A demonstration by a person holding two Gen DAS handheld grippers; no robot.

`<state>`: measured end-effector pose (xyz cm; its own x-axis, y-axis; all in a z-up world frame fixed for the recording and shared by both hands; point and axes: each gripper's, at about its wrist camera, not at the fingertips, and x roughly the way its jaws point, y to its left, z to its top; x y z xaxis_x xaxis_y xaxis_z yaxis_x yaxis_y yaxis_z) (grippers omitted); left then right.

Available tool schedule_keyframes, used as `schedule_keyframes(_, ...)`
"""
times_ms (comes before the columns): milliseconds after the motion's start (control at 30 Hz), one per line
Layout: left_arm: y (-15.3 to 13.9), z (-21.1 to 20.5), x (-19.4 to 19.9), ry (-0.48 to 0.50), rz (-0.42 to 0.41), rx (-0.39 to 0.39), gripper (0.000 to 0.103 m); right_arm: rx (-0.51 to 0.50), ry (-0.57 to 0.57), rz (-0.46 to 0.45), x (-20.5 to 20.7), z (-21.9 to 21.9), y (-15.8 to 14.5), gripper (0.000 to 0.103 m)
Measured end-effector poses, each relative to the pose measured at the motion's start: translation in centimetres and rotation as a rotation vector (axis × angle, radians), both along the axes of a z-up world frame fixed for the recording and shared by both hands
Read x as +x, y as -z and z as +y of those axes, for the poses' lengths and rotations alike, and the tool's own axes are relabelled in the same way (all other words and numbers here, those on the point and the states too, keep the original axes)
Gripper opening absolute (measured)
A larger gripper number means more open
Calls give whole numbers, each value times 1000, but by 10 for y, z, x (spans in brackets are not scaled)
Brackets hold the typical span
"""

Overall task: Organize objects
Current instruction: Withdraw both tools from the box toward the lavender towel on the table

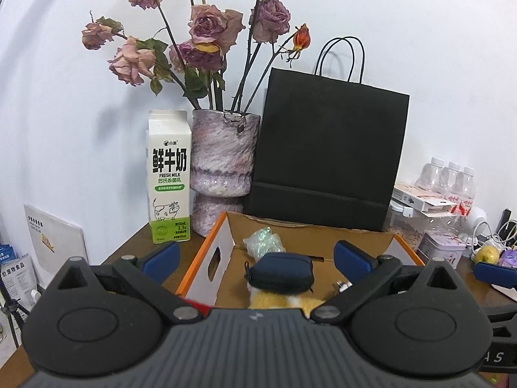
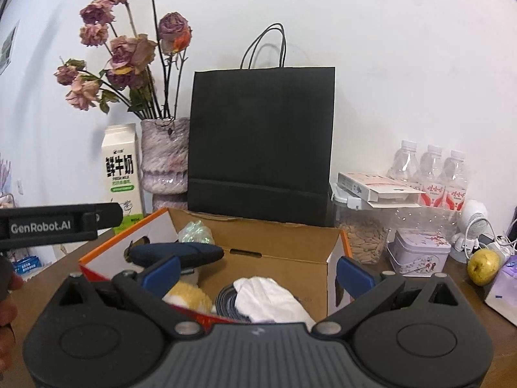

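An open cardboard box [image 1: 310,231] with orange edges stands on the wooden table, also in the right wrist view [image 2: 284,242]. Inside lie a navy zip pouch [image 1: 280,271], a yellow plush toy [image 1: 284,302] under it, a crumpled iridescent wrapper [image 1: 263,242], a white cloth [image 2: 271,297] and a grey coiled band [image 2: 226,297]. My left gripper [image 1: 257,257] is open and empty, above the box's near side with the pouch between its fingers. My right gripper [image 2: 257,273] is open and empty above the box's near edge.
Behind the box stand a milk carton [image 1: 169,181], a vase of dried roses [image 1: 223,168] and a black paper bag [image 1: 329,158]. At right are water bottles [image 2: 429,174], a seed jar [image 2: 365,236], a tin [image 2: 420,250], a pear [image 2: 484,265] and a small fan [image 2: 473,220].
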<state>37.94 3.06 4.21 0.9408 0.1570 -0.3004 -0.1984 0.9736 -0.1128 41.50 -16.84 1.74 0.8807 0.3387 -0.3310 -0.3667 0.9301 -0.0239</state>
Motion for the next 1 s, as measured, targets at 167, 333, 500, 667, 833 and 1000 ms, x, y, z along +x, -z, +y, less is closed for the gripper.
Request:
schedule_keyframes(167, 1, -4, -21, -2, -5, 5, 103, -8, -8, -4, -21, -8, -1, 103)
schedule_keyframes(333, 1, -8, -41, -2, -11, 6, 103, -13, -9, -8, -39, -18, -2, 103)
schedule_keyframes(500, 6, -14, -55, 0, 2, 15, 103, -32, -15, -7, -56, -27, 0, 103)
schedule_keyframes(667, 12, -20, -73, 9, 0, 21, 103, -43, -17, -2, -74, -37, 7, 103)
schedule_keyframes(833, 17, -28, -89, 10, 12, 23, 103, -46, -16, 16, -89, -52, 14, 103)
schedule_keyframes(1000, 24, -36, -105, 14, 27, 24, 103, -49, -21, 20, -103, -63, 18, 103)
